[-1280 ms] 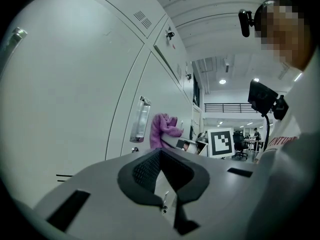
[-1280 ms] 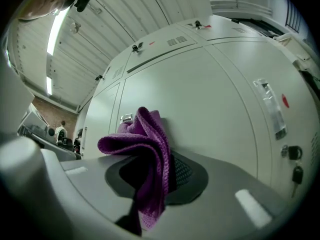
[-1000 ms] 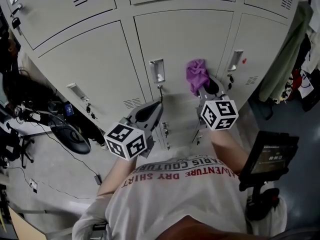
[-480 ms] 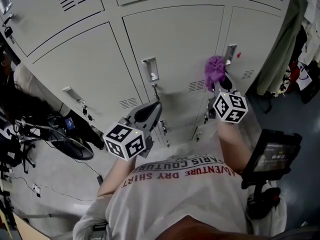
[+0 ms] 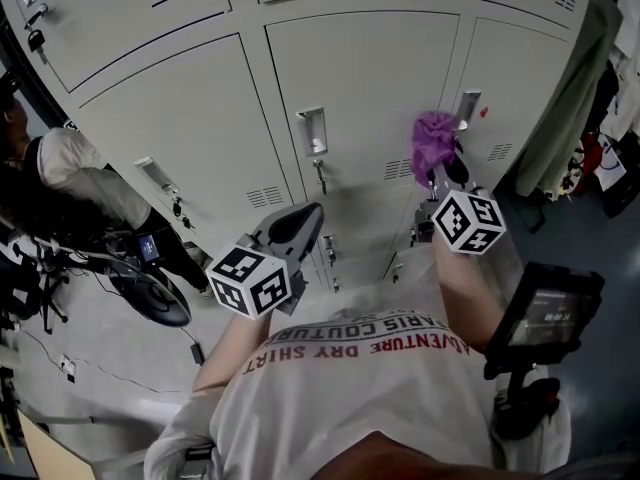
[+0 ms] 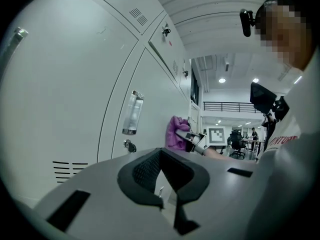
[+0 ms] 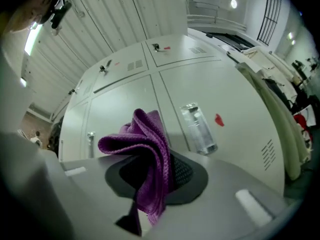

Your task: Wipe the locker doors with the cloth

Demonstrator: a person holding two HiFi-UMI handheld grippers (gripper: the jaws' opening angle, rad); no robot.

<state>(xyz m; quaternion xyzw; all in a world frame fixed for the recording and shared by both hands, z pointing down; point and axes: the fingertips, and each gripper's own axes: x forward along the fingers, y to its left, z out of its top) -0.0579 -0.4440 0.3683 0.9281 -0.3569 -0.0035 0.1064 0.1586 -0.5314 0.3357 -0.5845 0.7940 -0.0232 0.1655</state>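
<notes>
A purple cloth (image 5: 433, 143) is bunched in my right gripper (image 5: 441, 173), which is shut on it and holds it up close to the grey locker doors (image 5: 360, 88), near the seam by a metal handle (image 5: 466, 108). In the right gripper view the purple cloth (image 7: 145, 159) drapes over the jaws, with the metal handle (image 7: 198, 129) just beyond it. My left gripper (image 5: 296, 223) hangs lower, in front of the middle door, shut with nothing in it. From the left gripper view the purple cloth (image 6: 176, 132) shows to the right, past a door handle (image 6: 130, 113).
Green garments (image 5: 570, 98) hang at the right of the lockers. A black device on a stand (image 5: 540, 313) is at my right side. A seated person (image 5: 70, 183), an office chair base (image 5: 150, 293) and cables lie at the left on the floor.
My right gripper has carried the purple cloth rightward across the middle door to the seam by the right door's handle. The left gripper has hardly moved.
</notes>
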